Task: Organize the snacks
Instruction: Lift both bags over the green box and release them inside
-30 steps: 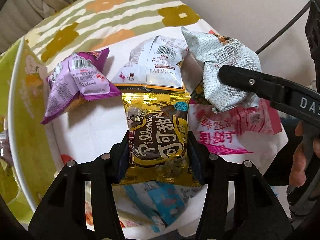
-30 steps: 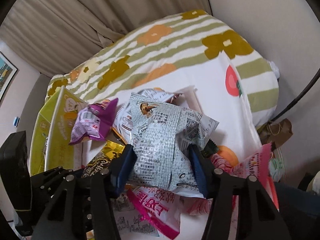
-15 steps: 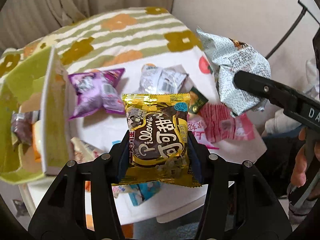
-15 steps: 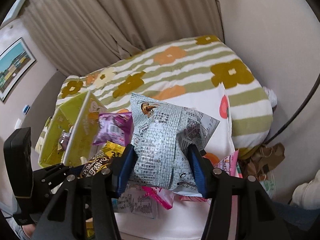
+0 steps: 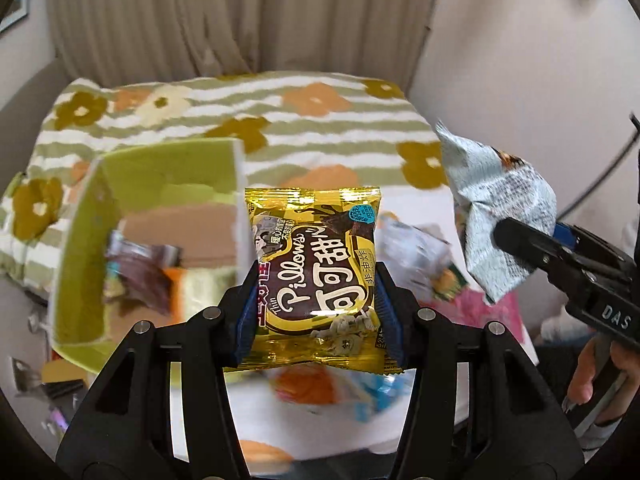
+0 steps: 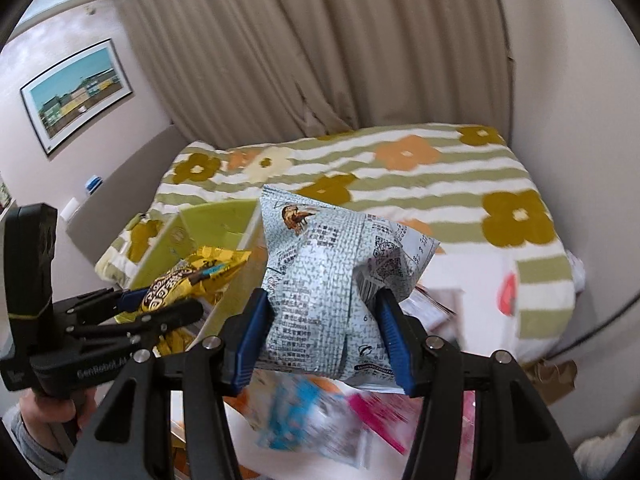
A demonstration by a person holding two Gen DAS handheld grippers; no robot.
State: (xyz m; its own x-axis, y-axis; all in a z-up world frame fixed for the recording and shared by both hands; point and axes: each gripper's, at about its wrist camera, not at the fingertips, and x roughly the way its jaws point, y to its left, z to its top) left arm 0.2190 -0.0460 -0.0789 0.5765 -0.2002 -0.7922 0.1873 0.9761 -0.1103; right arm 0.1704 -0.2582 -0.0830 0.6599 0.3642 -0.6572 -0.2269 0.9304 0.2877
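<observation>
Left gripper clamped; right gripper clamped.

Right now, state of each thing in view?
left tongs: shut on gold snack packet
gold snack packet: gripped, lifted
right tongs: shut on pale blue snack bag
pale blue snack bag: gripped, lifted, crumpled
green box: open, some snacks inside
</observation>
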